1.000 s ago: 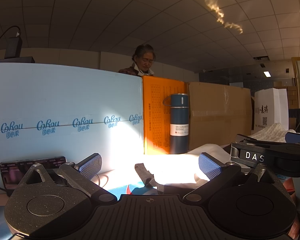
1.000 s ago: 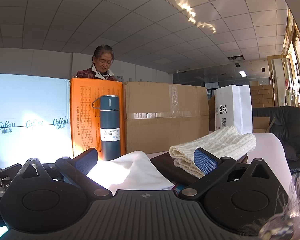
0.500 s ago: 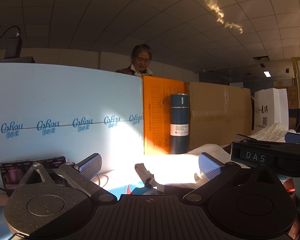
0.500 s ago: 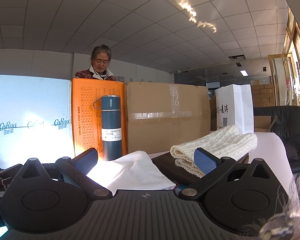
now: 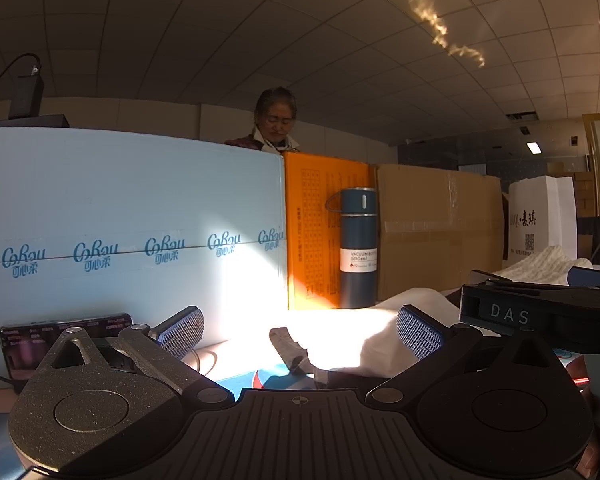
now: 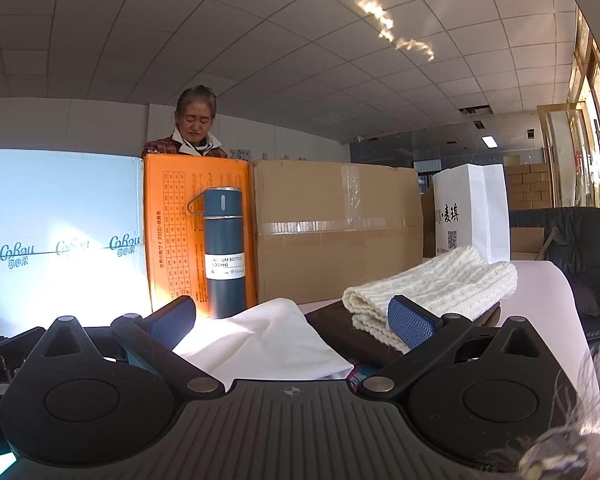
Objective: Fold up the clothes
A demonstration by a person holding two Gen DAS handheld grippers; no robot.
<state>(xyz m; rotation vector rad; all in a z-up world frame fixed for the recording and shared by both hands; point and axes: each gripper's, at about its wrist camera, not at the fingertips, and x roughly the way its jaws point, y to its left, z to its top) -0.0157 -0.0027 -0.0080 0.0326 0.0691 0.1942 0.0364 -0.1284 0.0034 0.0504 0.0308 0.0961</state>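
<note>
Your fingers stand wide apart on both tools, holding nothing. The left gripper sits low over the table, its left pad near a phone propped at the far left against the pale blue box. Between its pads lies a sunlit white cloth with a grey strip on its near left edge and a patch of blue mat showing beside it. Farther back, left to right, stand the blue box, an orange box, a dark blue flask upright against it, a brown carton and a white bag. A woman looks down from behind the boxes. At the right edge of that view your other tool's black body, marked DAS, crosses in front of a cream knit.

The right gripper frames the same white cloth between its pads, the cloth loosely rumpled and lying near. To its right a dark folded garment lies flat, and the folded cream knit rests on top of it, just behind your right pad. A black chair stands at far right.
</note>
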